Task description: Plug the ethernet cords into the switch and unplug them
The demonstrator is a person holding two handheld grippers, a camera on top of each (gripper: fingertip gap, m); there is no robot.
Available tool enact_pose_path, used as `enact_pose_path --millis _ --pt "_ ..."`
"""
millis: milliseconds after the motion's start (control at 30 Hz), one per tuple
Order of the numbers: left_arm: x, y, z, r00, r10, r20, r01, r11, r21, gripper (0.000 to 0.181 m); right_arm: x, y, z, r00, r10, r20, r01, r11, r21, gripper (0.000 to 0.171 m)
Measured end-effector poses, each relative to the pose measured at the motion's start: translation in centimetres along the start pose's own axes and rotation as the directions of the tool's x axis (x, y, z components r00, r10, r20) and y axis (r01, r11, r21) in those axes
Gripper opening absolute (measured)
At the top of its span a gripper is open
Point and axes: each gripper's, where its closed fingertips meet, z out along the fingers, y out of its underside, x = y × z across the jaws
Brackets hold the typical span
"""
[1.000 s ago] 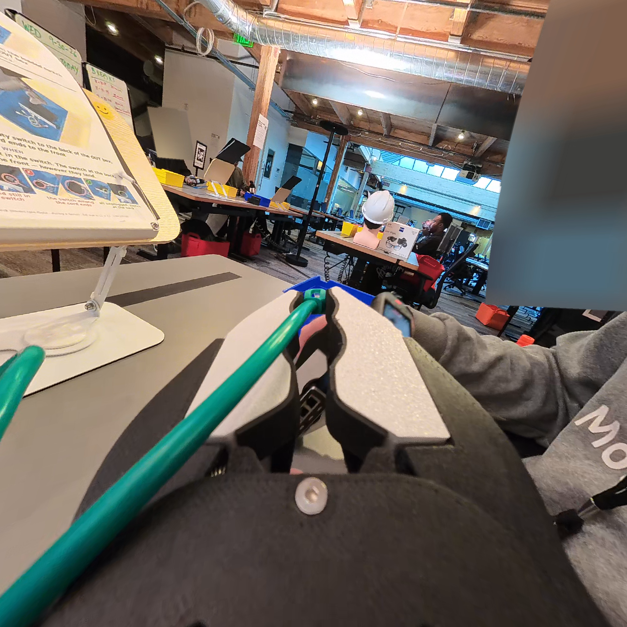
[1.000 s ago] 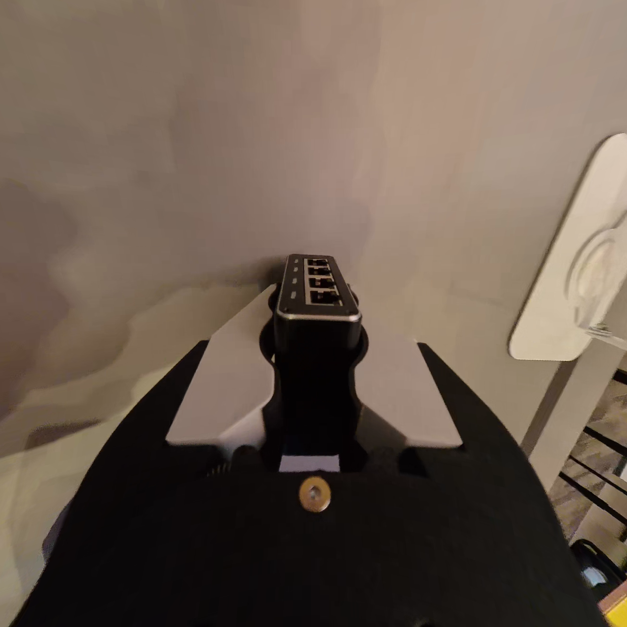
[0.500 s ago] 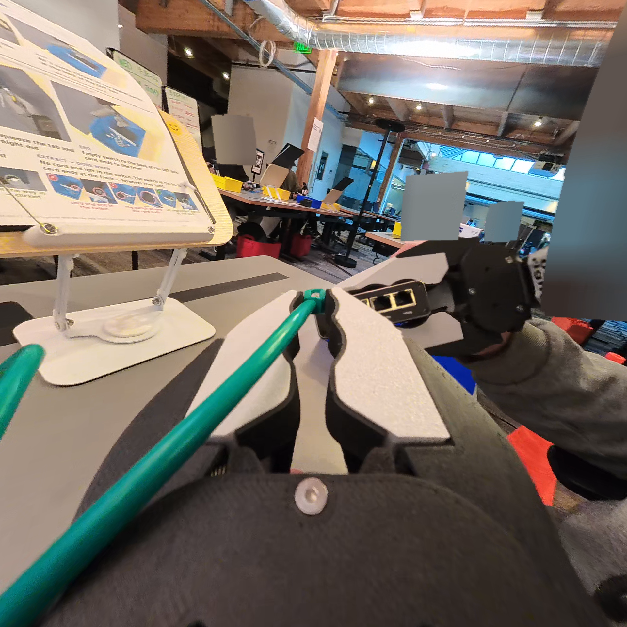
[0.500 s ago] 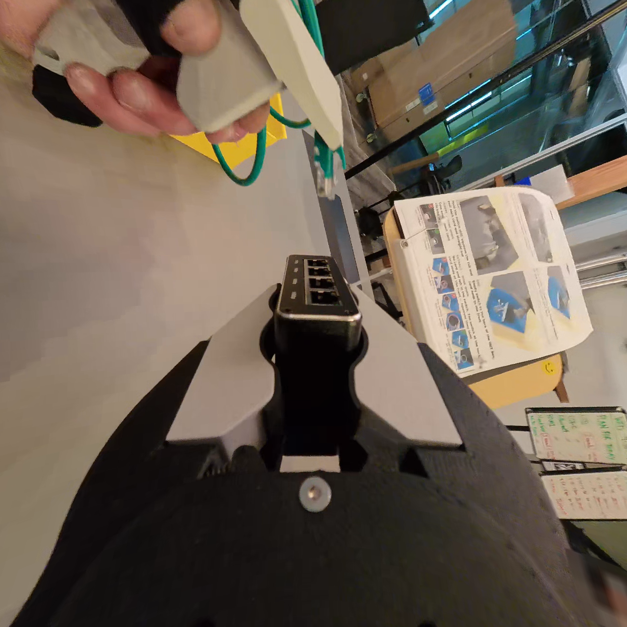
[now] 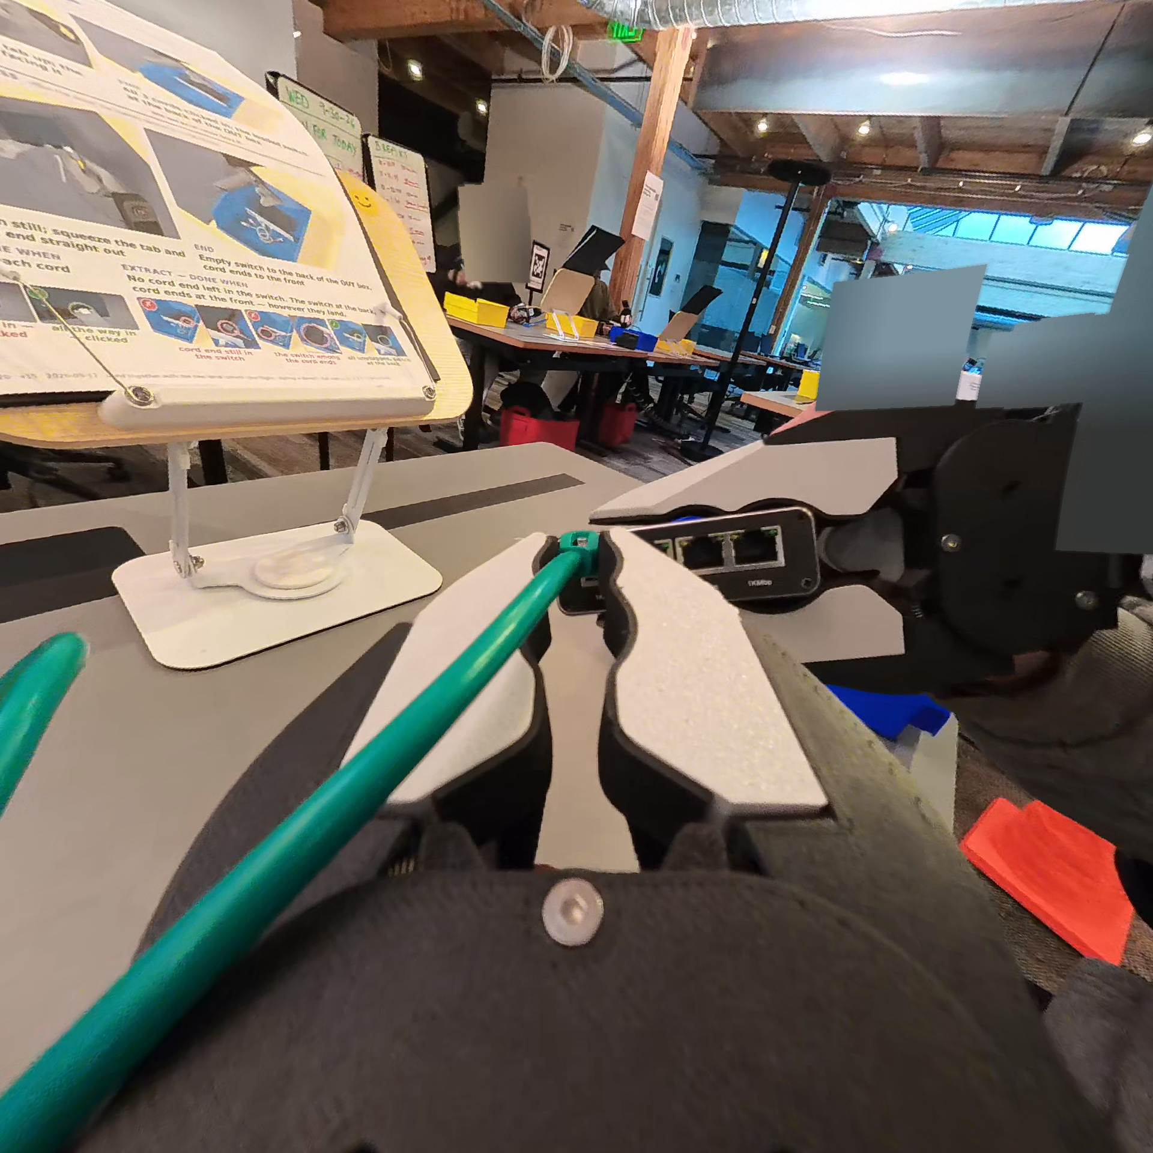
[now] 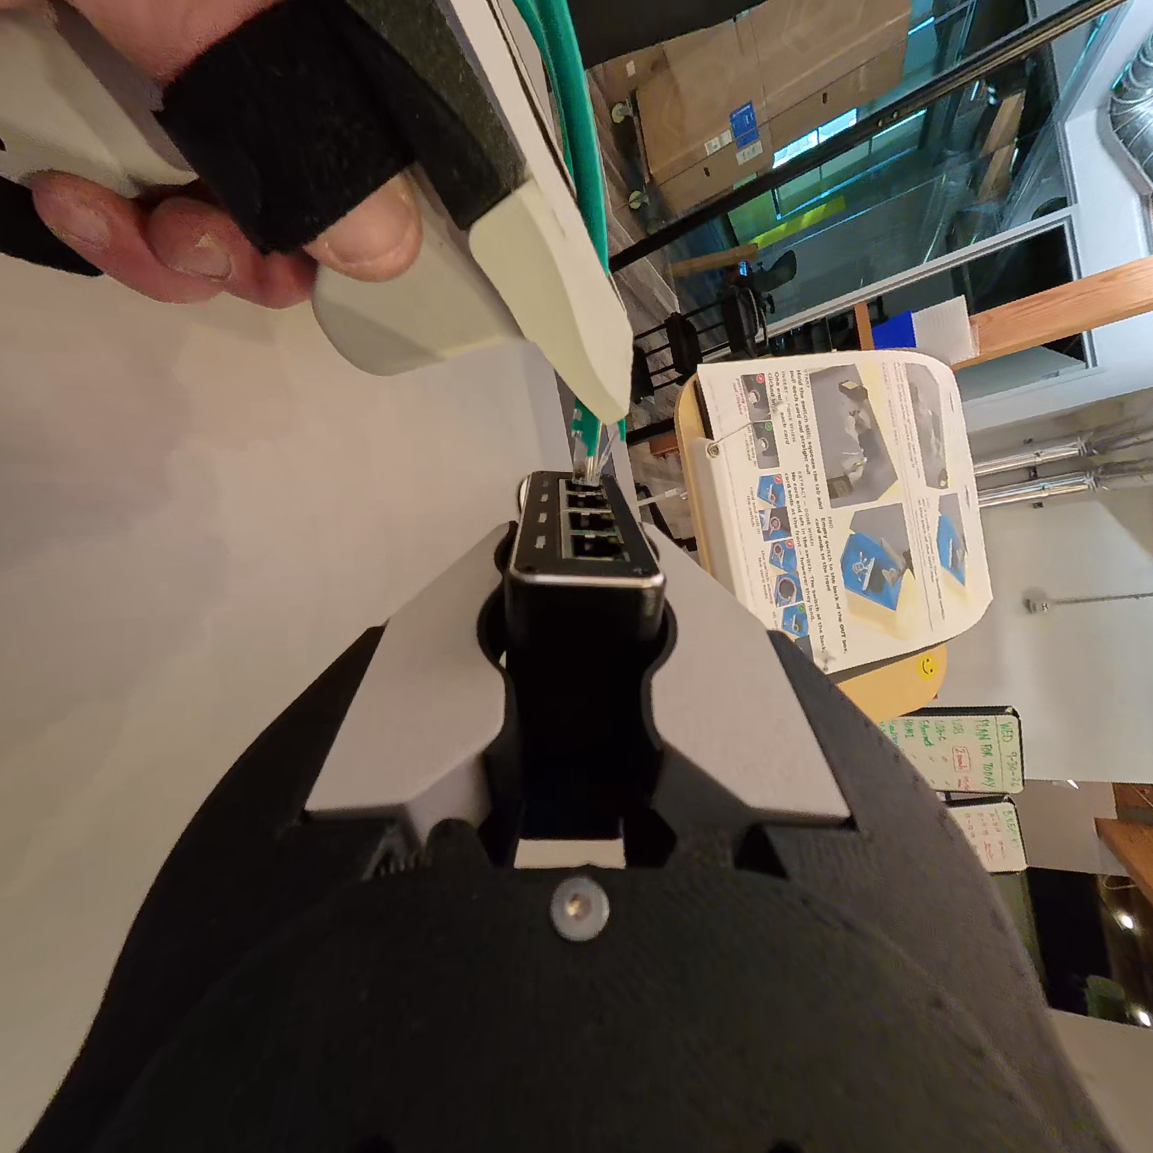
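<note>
Right wrist view: right tool (image 6: 583, 549) clamped around switch (image 6: 583, 564) (left tool (image 5: 577, 555) pinching green cord (image 5: 349, 767)).

Right gripper (image 6: 583, 599) clamped on black switch (image 6: 583, 614); left gripper (image 6: 608, 399) pressing green cord's plug (image 6: 586, 465) at farthest port

On my left camera I see a grey table (image 5: 156, 780) carrying a white stand (image 5: 274, 580) that props up a tilted instruction sheet (image 5: 187, 262). Near the table's right edge sit a blue bin (image 5: 886, 711) and an orange bin (image 5: 1054, 873). Beyond are desks with yellow bins (image 5: 477, 309).
</note>
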Motion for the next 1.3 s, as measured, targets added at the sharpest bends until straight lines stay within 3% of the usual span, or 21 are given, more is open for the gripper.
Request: enact_pose_path --millis 467,967,1300 --pt "0.3 0.4 0.3 1.0 -0.003 0.008 0.003 1.0 -0.011 0.012 -0.1 -0.2 0.4 1.0 0.012 -0.014 -0.012 1.0 -0.014 0.033" --pt "0.6 0.5 0.3 0.989 -0.116 -0.092 0.113 0.993 -0.035 0.012 -0.2 -1.2 0.0 0.999 0.01 -0.031 -0.008 0.998 0.067 0.032" --pt "0.9 0.5 0.3 0.988 -0.095 -0.122 0.091 0.995 -0.033 0.012 -0.3 -1.8 -0.4 0.999 0.044 -0.008 -0.043 0.993 0.112 0.032"
